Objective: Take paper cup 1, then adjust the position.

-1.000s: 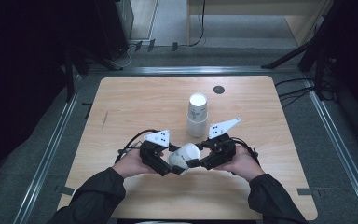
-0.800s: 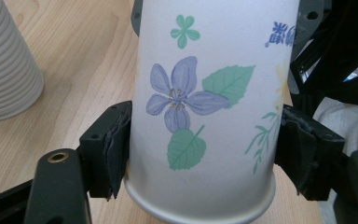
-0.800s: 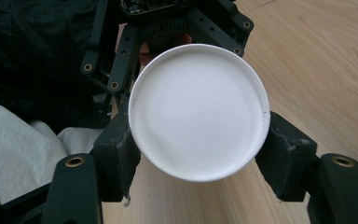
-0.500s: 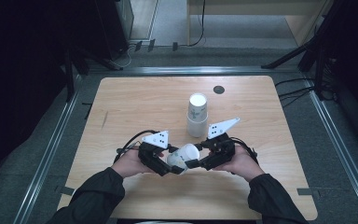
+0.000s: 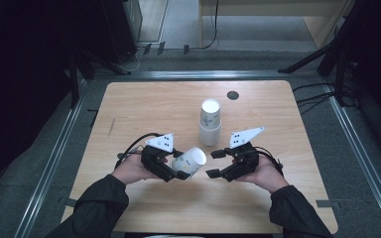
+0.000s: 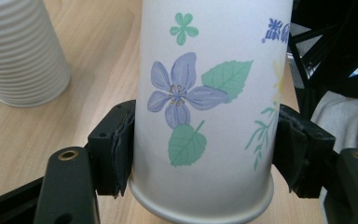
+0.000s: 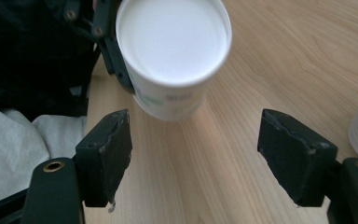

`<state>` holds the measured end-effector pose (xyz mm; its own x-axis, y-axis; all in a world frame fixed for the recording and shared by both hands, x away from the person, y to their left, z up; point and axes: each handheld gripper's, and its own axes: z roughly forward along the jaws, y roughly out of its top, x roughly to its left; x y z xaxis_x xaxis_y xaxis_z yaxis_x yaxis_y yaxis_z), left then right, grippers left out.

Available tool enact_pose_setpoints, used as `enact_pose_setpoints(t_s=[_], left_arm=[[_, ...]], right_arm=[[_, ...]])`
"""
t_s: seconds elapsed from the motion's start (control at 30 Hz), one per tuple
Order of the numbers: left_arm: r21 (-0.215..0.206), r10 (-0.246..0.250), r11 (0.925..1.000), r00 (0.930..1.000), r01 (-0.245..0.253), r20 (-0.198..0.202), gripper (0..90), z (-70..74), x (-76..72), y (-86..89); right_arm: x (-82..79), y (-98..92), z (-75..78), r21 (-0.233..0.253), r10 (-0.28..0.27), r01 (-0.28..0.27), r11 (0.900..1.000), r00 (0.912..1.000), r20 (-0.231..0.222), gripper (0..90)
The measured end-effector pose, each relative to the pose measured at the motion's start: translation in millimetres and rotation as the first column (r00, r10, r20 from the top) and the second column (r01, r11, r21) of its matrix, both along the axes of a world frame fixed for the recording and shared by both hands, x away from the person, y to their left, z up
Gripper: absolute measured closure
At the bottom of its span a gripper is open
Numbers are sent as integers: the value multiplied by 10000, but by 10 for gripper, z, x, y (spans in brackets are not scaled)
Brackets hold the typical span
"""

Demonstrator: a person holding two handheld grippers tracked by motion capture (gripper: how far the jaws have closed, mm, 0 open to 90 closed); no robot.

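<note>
wooden table (image 5: 144,109): flowered cup (image 5: 189,162) is clamped by left gripper (image 5: 171,171), its rim cut off; right gripper (image 5: 217,163), at 3 o'clock, is held apart.

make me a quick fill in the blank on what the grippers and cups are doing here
1. The left gripper is shut on a paper ____ printed with flowers.
2. The right gripper has its fingers ____, holding nothing.
3. The stack of cups stands on the ____ beyond both grippers.
4. The held cup lies tilted, its base facing the ____ gripper.

Missing words: cup; open; table; right
</note>
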<state>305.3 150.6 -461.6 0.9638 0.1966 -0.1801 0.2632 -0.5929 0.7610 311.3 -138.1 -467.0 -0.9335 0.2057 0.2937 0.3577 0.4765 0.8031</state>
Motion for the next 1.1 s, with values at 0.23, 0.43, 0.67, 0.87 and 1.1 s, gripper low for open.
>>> enact_pose_setpoints(t_s=[0.23, 0.43, 0.67, 0.87, 1.1], left_arm=[[433, -124, 9990, 9999, 121, 61, 294, 134, 59, 47], [815, -285, 9963, 9996, 283, 14, 295, 254, 159, 26], [1699, -909, 9812, 9958, 915, -114, 294, 390, 212, -30], [2041, -1124, 9726, 9936, 1110, -47, 295, 410, 171, -75], [3073, -1280, 9439, 9918, 1210, 27, 294, 315, 101, -118]], right_arm=[[-60, 2, -3, -286, 29, -25, 9996, 9999, 113, 280], [-86, 21, 12, -308, -52, 58, 9995, 9998, 212, 280], [-112, 6, 1, -311, -271, 283, 9991, 9989, 373, 284], [-82, 31, -19, -259, -348, 360, 9990, 9984, 444, 283], [-54, 61, -39, -187, -403, 414, 9990, 9978, 533, 284]])
